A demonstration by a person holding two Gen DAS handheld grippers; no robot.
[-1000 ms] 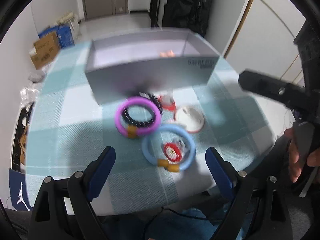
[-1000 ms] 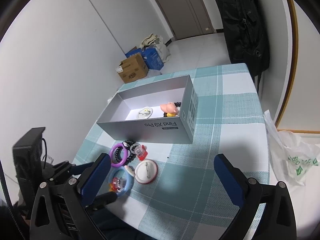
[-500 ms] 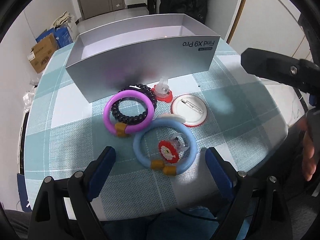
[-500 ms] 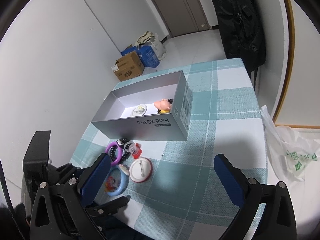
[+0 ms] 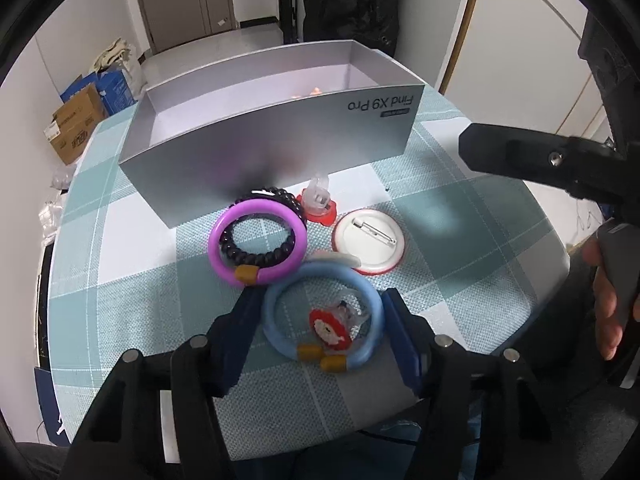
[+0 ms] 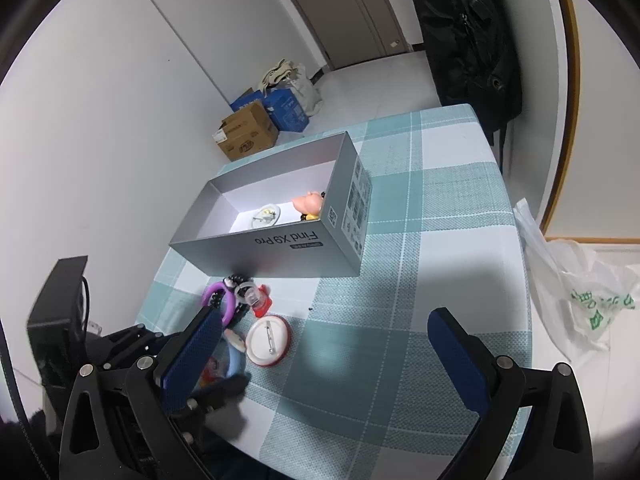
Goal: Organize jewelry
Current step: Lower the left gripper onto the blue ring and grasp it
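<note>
Blue bracelet [image 5: 324,322] sits flat on the checked tablecloth [image 5: 460,292] at the near edge of the table, and my left gripper [image 5: 320,310] has it straddled: one fingertip [image 5: 248,312] just outside the ring's left rim, the other just outside its right rim, jaws narrowed around it. Can't tell from this view whether the pads are touching the ring or a hair off, so I'd call it closing, not clamped. A ring has no real long axis; what matters is that its gold clasp beads face me at the near side and a small red charm [image 5: 330,326] lies inside the loop, so the charm may ride along or get left behind. Purple bracelet [image 5: 260,244] with a black bead bracelet [image 5: 256,254] lying partly inside it is just beyond, touching or nearly touching the blue one; white pin badge [image 5: 368,240] is just right of that. Grey open box [image 5: 280,136] is straight ahead past the cluster, so my read is squeeze, lift, carry forward over the near wall. Right gripper [image 6: 324,340] hangs wide apart, empty, well off to the side over bare cloth. Left is clearly the nearer one.
</note>
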